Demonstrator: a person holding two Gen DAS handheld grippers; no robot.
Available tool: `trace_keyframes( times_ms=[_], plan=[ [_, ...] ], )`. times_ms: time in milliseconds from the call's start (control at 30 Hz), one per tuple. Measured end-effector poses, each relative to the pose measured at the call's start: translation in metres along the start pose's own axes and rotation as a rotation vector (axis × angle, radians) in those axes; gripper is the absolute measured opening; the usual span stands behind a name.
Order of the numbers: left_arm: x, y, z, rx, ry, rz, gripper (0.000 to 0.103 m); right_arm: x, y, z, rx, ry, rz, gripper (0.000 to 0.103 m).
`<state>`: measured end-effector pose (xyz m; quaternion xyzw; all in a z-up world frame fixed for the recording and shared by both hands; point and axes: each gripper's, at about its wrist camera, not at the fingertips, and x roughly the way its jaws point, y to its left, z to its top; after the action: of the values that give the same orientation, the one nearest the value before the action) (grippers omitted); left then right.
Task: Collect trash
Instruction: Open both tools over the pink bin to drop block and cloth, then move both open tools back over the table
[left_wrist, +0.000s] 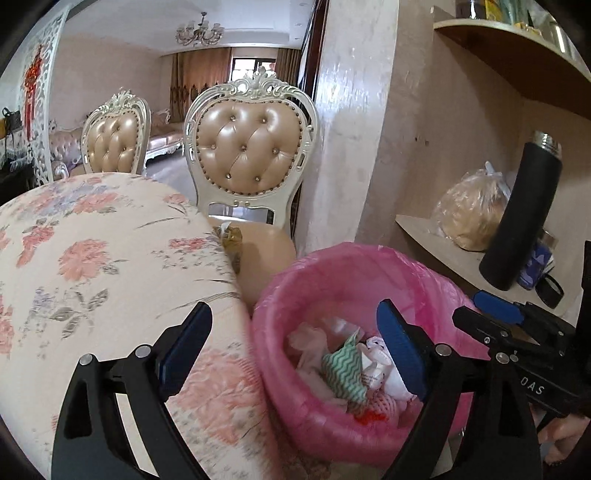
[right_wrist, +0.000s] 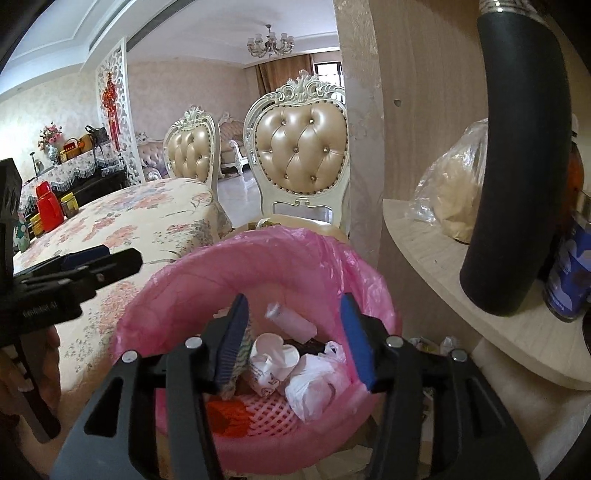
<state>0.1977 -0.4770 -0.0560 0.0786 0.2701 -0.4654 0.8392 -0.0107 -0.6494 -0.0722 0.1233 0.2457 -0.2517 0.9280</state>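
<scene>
A pink-lined trash bin (left_wrist: 295, 280) stands beside the floral-covered table (left_wrist: 92, 258). It also shows in the right wrist view (right_wrist: 207, 273). Inside lie crumpled white paper (right_wrist: 314, 384), a crushed paper cup (right_wrist: 269, 354), a green zigzag wrapper (left_wrist: 341, 369) and red scraps (right_wrist: 225, 410). My left gripper (left_wrist: 295, 350) is open and empty, over the table edge and the bin's left rim. My right gripper (right_wrist: 291, 332) is open and empty, right above the bin's opening. In the right wrist view the left gripper (right_wrist: 92, 262) shows at the left; in the left wrist view the right gripper (left_wrist: 480, 306) shows at the right.
Two cream tufted chairs (left_wrist: 251, 147) stand behind the table. A curved shelf (right_wrist: 461, 273) at the right holds a black flask (right_wrist: 517, 184), a plastic bag of food (right_wrist: 454, 188) and a blue can (right_wrist: 569, 277). A red container (right_wrist: 48, 206) and jars sit on the table's far end.
</scene>
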Motion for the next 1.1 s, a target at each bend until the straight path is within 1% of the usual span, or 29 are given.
trace_keyframes(
  times_ms=[67, 133, 267, 300, 367, 400, 467, 500, 533, 600, 700, 767, 800, 833, 900, 933, 1033, 1100],
  plan=[
    [-0.016, 0.003, -0.001, 0.012, -0.014, 0.014, 0.084, -0.006, 0.003, 0.000, 0.006, -0.004, 0.003, 0.058],
    [-0.031, 0.007, -0.003, 0.015, -0.020, 0.027, 0.084, -0.016, 0.009, 0.001, 0.013, -0.017, 0.019, 0.060],
    [-0.065, 0.022, -0.010, 0.025, -0.034, 0.104, 0.084, -0.035, 0.028, 0.003, 0.002, -0.038, 0.055, 0.072],
    [-0.074, 0.026, -0.012, 0.029, -0.040, 0.128, 0.084, -0.040, 0.036, 0.003, -0.005, -0.045, 0.071, 0.074],
    [-0.093, 0.037, -0.020, 0.049, -0.055, 0.192, 0.084, -0.046, 0.055, 0.003, -0.029, -0.050, 0.102, 0.074],
    [-0.106, 0.044, -0.026, 0.065, -0.066, 0.239, 0.084, -0.048, 0.063, 0.003, -0.040, -0.050, 0.113, 0.078],
    [-0.125, 0.057, -0.037, 0.074, -0.076, 0.300, 0.085, -0.051, 0.086, 0.002, -0.059, -0.050, 0.149, 0.081],
    [-0.134, 0.064, -0.041, 0.071, -0.080, 0.324, 0.093, -0.051, 0.098, 0.001, -0.068, -0.045, 0.173, 0.081],
    [-0.148, 0.075, -0.049, 0.061, -0.094, 0.363, 0.096, -0.052, 0.108, 0.001, -0.077, -0.040, 0.192, 0.081],
    [-0.169, 0.093, -0.059, 0.040, -0.114, 0.412, 0.096, -0.049, 0.141, -0.002, -0.110, -0.022, 0.237, 0.081],
    [-0.201, 0.132, -0.073, -0.017, -0.113, 0.502, 0.096, -0.045, 0.187, -0.006, -0.170, 0.000, 0.303, 0.081],
    [-0.217, 0.153, -0.079, -0.058, -0.114, 0.549, 0.096, -0.042, 0.223, -0.009, -0.205, 0.013, 0.351, 0.081],
    [-0.227, 0.171, -0.083, -0.090, -0.112, 0.585, 0.096, -0.040, 0.237, -0.010, -0.217, 0.018, 0.374, 0.081],
    [-0.233, 0.183, -0.086, -0.108, -0.110, 0.604, 0.096, -0.037, 0.253, -0.010, -0.231, 0.028, 0.396, 0.081],
    [-0.242, 0.205, -0.091, -0.132, -0.100, 0.671, 0.096, -0.031, 0.283, -0.011, -0.259, 0.047, 0.430, 0.081],
    [-0.249, 0.219, -0.093, -0.141, -0.096, 0.717, 0.096, -0.026, 0.302, -0.011, -0.273, 0.057, 0.455, 0.081],
    [-0.265, 0.264, -0.098, -0.202, -0.086, 0.751, 0.096, -0.016, 0.345, -0.011, -0.309, 0.079, 0.489, 0.081],
    [-0.275, 0.293, -0.101, -0.248, -0.101, 0.790, 0.096, -0.007, 0.368, -0.010, -0.318, 0.093, 0.517, 0.082]
  ],
)
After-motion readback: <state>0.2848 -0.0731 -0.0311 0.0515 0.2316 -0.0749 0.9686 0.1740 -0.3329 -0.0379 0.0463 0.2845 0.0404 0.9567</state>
